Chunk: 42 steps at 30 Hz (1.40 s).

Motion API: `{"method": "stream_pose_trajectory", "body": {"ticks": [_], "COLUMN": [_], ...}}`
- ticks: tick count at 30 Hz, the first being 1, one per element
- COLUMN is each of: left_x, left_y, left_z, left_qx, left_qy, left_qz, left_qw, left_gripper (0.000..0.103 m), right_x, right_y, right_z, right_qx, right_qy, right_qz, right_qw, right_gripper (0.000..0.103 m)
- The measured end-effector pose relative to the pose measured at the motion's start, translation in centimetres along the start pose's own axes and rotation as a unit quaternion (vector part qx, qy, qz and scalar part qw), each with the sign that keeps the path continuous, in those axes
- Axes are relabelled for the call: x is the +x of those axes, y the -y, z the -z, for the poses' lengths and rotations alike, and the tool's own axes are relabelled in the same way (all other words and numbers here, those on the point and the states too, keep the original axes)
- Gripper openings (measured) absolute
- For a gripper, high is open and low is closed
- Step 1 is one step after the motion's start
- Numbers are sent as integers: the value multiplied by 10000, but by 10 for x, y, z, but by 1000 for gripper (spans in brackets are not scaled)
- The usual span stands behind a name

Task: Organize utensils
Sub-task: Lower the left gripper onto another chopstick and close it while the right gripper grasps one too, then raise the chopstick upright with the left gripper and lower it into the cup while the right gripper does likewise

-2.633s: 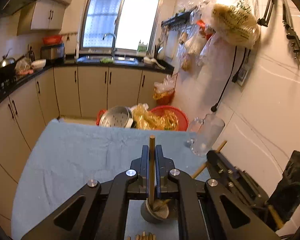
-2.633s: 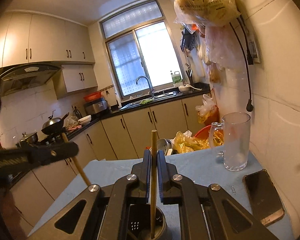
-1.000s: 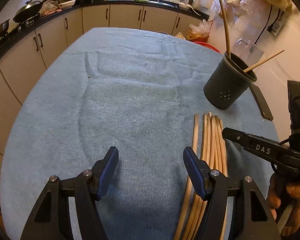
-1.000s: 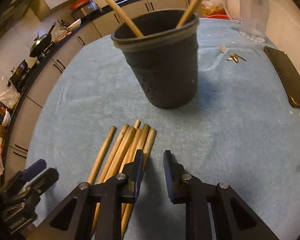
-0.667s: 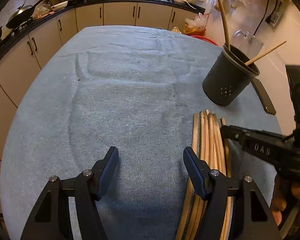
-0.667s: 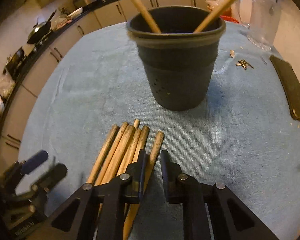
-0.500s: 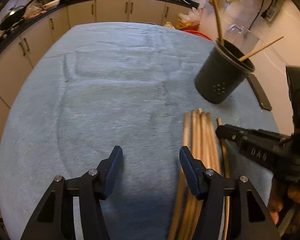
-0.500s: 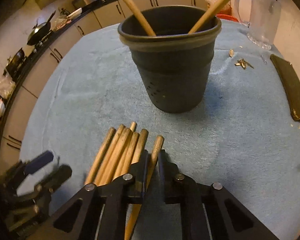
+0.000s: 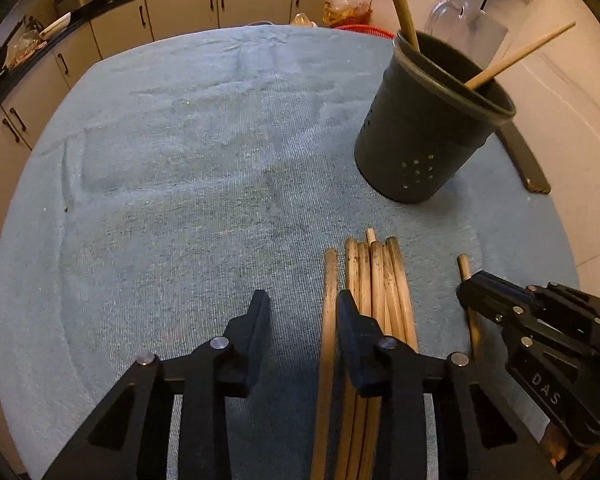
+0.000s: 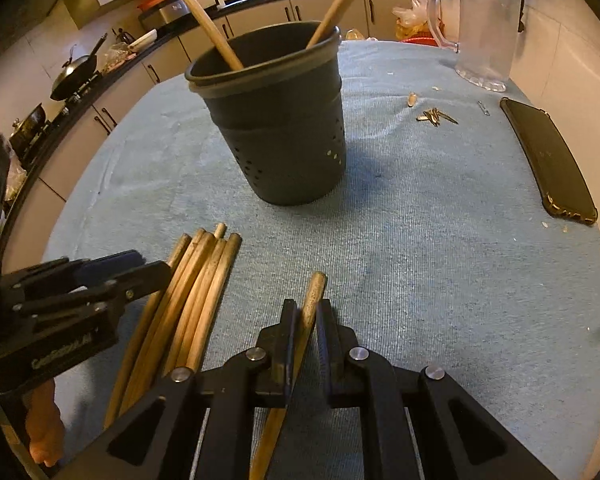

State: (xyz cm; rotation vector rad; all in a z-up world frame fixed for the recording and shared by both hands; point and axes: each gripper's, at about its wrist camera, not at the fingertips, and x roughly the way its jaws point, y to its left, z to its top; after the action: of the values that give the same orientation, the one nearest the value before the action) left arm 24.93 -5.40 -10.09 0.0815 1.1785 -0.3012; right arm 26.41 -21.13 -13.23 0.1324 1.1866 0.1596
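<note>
Several wooden chopsticks (image 9: 380,280) (image 10: 204,280) lie in a bundle on the blue towel (image 9: 180,200). Behind them stands a dark perforated holder (image 9: 424,136) (image 10: 284,140) with two chopsticks leaning inside. My left gripper (image 9: 304,312) (image 10: 140,268) is closing. The bundle's leftmost chopstick (image 9: 330,280) lies between its fingers, against the right one, while the left finger stands clear of it. My right gripper (image 10: 306,320) (image 9: 472,284) is shut on a single chopstick (image 10: 314,292) (image 9: 464,264). That chopstick lies apart, to the right of the bundle.
A black phone (image 10: 548,164) (image 9: 524,160) lies at the towel's right edge. A glass mug (image 10: 484,28) stands at the back right, with small scraps (image 10: 436,116) near it. Kitchen cabinets (image 9: 180,12) run behind the table.
My left gripper has slid right to the bundle and narrowed around its leftmost chopstick. My right gripper has shut on the rightmost chopstick and drawn it away from the bundle.
</note>
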Motion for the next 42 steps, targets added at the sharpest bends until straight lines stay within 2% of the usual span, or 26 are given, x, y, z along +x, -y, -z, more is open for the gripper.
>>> {"method": "stream_pose_trajectory", "body": {"ticks": [3, 6, 8, 13, 19, 21, 22, 23, 27, 28, 32, 35, 39, 42], "left_x": [5, 7, 5, 7, 10, 9, 4, -7, -55, -77, -136, -166, -187, -194], "left_y": [16, 16, 6, -19, -10, -11, -15, -21, -38, -40, -37, -31, -19, -14], "left_z": [-5, -9, -13, -17, -19, -19, -16, -13, -1, 5, 27, 38, 50, 57], "left_qx": [336, 315, 210, -77, 136, 99, -16, -148, -503, -575, -756, -846, -810, -753], "left_qy": [-57, -164, -243, -279, -90, -22, 19, 250, 912, 1203, 1958, 2296, 2505, 2637], "left_qz": [-422, -464, -533, -310, -614, -547, -501, -441, -254, -184, -222, -215, -462, -414], "left_qw": [9985, 9983, 9981, 9991, 9980, 9985, 9987, 9986, 9942, 9909, 9775, 9694, 9636, 9608], "left_gripper": [36, 35, 10, 10, 9, 7, 7, 7, 7, 7, 7, 7, 7, 7], "right_x": [-6, -4, -3, -4, 1, -2, -6, -14, -64, -76, -129, -157, -178, -190], "right_y": [9, 4, 3, -8, -26, -24, -20, -15, -9, -8, -6, -5, -7, -10], "right_z": [4, 4, 2, 4, 3, 2, 1, 1, 5, 6, 19, 29, 43, 46], "right_qx": [-34, -97, -97, -453, -728, -552, -391, -208, -96, -76, -16, 59, 112, 111], "right_qy": [-23, -52, -119, -280, -104, -53, 25, 158, 1018, 1208, 1976, 2319, 2623, 2733], "right_qz": [-14, 6, -6, 196, 519, 283, -48, -199, -235, -313, -421, -570, -599, -623], "right_qw": [10000, 9999, 9999, 9984, 9959, 9981, 9992, 9995, 9945, 9922, 9794, 9710, 9631, 9598], "right_gripper": [13, 13, 13, 14, 12, 10, 10, 9, 9, 9, 9, 9, 9, 9]}}
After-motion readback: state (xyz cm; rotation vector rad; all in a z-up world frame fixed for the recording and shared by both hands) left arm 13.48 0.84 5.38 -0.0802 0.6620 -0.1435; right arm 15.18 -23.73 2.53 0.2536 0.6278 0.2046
